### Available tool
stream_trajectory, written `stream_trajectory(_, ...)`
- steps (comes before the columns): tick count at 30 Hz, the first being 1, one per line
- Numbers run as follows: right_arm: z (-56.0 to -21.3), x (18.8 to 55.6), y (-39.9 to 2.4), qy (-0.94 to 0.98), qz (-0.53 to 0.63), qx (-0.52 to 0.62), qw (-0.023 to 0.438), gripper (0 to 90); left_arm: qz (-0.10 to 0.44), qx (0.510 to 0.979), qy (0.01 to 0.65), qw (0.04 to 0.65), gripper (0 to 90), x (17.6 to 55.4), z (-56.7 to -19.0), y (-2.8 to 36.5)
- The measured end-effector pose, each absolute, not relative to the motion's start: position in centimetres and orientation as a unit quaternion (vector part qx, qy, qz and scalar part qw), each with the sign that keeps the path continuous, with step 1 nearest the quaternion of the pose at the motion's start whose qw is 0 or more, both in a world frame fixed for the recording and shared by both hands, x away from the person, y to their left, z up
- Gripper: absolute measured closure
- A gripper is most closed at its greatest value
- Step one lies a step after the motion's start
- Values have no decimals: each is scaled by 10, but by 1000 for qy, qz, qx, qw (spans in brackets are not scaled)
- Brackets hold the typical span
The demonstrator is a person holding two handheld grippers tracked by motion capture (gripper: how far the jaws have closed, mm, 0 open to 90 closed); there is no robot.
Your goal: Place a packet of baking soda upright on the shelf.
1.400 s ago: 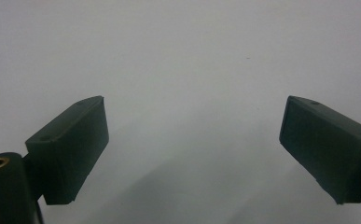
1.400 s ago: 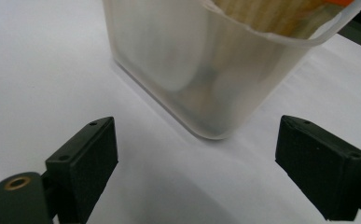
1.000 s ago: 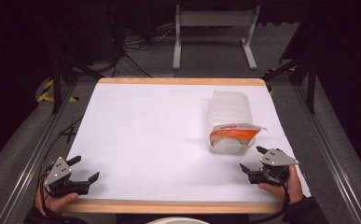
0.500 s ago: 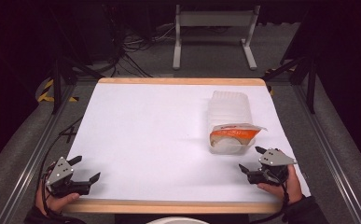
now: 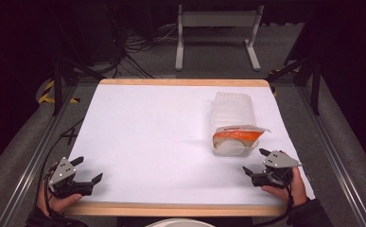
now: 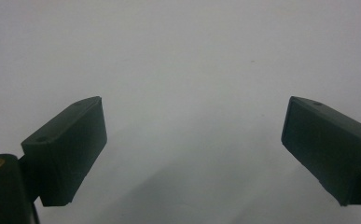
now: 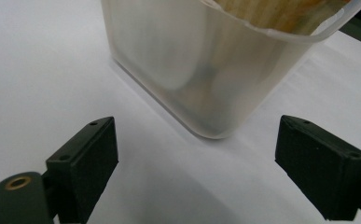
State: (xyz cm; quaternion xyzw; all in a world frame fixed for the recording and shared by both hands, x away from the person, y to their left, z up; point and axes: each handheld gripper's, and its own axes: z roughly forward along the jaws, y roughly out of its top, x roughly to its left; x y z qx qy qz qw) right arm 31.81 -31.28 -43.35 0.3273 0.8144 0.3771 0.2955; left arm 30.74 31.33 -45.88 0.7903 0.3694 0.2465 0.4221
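Right gripper (image 5: 258, 163) held wide open at table's (image 5: 147, 142) near right edge, shifted slightly since half-second ago, now aimed at translucent container (image 5: 232, 124) just ahead, nothing gripped. Left gripper (image 5: 87, 171) parked open, near left corner, position unchanged. Approach judged beginning; container untouched.

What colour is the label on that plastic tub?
Orange and white label on the translucent tub, best in the high view.
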Motion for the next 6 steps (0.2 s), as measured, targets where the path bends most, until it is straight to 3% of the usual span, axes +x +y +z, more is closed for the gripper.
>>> stream_trajectory(6,-433,318,-314,813,379,330,294,138,242,784,381,426,72,310,-459,313)
